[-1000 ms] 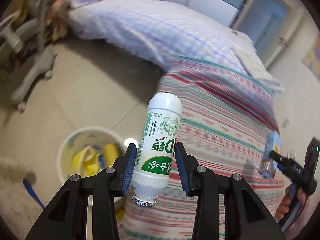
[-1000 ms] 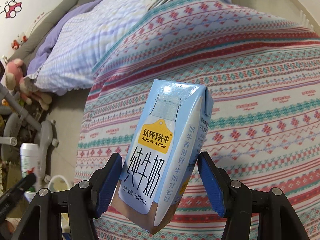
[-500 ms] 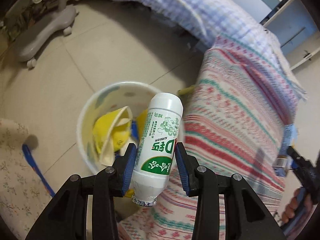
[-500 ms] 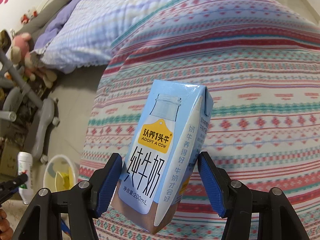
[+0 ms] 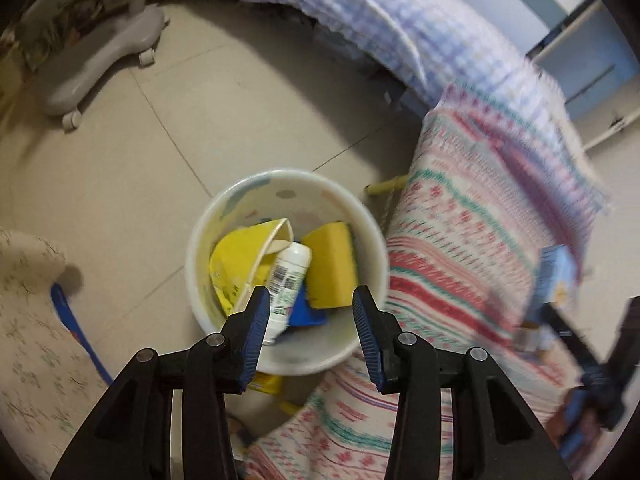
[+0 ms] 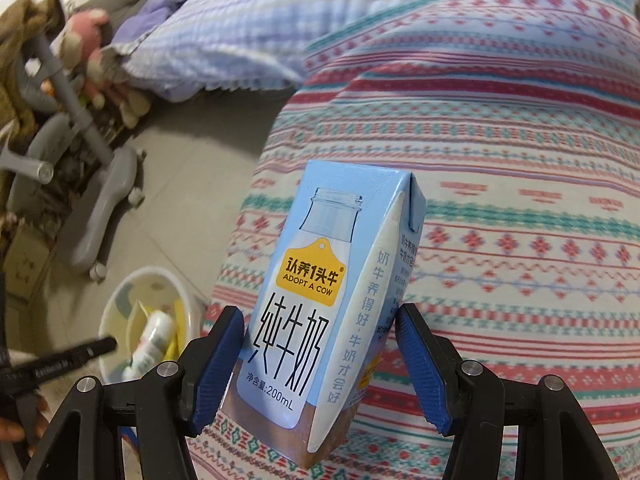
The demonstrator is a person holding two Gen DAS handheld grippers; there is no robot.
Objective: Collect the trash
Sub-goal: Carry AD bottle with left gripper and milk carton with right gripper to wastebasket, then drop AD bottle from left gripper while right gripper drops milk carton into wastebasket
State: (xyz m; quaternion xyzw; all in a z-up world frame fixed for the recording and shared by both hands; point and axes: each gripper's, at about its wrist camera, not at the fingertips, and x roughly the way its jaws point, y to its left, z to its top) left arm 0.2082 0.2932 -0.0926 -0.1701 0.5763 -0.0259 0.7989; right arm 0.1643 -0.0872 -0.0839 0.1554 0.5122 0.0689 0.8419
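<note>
A white drink bottle [image 5: 289, 280] with a green label lies in the white bin [image 5: 208, 216] on the floor, among yellow wrappers. Straight above the bin hangs my left gripper [image 5: 310, 296]; its jaws are opening and nothing sits between the pads. In the right wrist view my right gripper [image 6: 320, 332] is shut on a light-blue milk carton [image 6: 320, 300], held upright over the striped blanket. The same bin [image 6: 120, 300] and bottle [image 6: 154, 340] show at the lower left there. The carton [image 5: 558, 276] appears blurred at the right edge of the left wrist view.
A bed with a striped blanket [image 5: 480, 240] and a checked quilt [image 5: 400, 20] borders the bin on the right. A grey wheeled chair base [image 5: 104, 52] stands at the back left. A patterned rug [image 5: 28, 320] and a blue strap [image 5: 76, 336] lie at the left.
The left gripper came over the bin and let go of the bottle, which now lies inside it. The right gripper carried the carton toward the bed's edge and the bin.
</note>
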